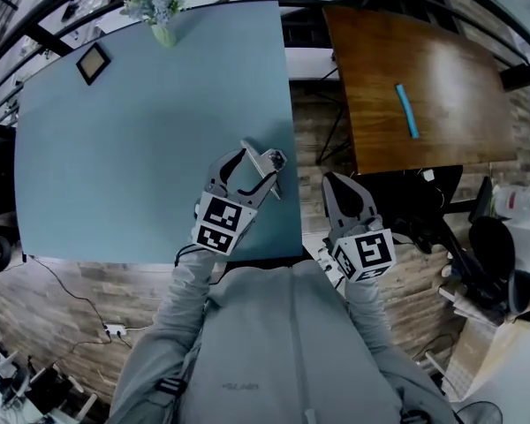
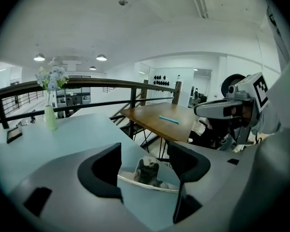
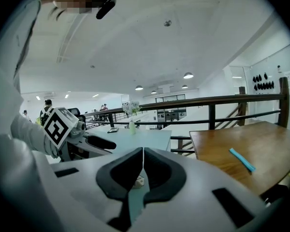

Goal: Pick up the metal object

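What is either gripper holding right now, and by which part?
Nothing is held. The metal object sits between the left gripper's open jaws, not pinched; the right gripper is shut, empty.

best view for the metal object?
Left gripper view: the metal object sits close up between the open left tongs. Head view shows it small at the edge of the table. Right gripper view gives at most a pale scrap, unclear.

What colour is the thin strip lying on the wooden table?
Light blue; the strip shows best in the head view.
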`<control>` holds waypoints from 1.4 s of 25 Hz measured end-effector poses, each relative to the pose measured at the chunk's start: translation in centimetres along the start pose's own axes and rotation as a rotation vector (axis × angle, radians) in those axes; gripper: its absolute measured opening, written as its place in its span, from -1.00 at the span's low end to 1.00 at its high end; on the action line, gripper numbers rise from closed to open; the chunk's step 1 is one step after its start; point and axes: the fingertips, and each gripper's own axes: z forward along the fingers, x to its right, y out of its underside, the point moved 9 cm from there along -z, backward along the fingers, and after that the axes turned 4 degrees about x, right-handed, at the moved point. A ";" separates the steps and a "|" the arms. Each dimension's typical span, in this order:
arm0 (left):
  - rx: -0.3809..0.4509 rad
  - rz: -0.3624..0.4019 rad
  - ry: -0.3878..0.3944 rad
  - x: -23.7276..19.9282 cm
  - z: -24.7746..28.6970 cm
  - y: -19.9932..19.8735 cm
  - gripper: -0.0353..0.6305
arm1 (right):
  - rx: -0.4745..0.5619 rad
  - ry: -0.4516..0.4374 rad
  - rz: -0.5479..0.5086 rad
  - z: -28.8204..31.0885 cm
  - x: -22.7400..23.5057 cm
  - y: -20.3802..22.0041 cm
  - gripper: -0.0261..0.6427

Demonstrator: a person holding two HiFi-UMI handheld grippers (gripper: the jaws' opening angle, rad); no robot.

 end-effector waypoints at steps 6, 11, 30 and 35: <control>-0.070 0.071 0.055 0.6 3.3 1.1 0.12 | -0.015 0.034 0.034 -0.8 0.5 1.3 -0.85; -0.142 0.111 0.106 1.0 5.7 2.3 0.18 | -0.025 0.065 0.068 -1.4 1.2 2.1 -0.85; -0.356 0.215 0.174 0.8 11.5 5.9 0.21 | -0.086 0.106 0.125 -2.7 2.6 4.9 -0.85; -0.411 0.232 0.171 0.8 11.7 6.3 0.20 | -0.086 0.106 0.136 -2.7 2.6 5.1 -0.85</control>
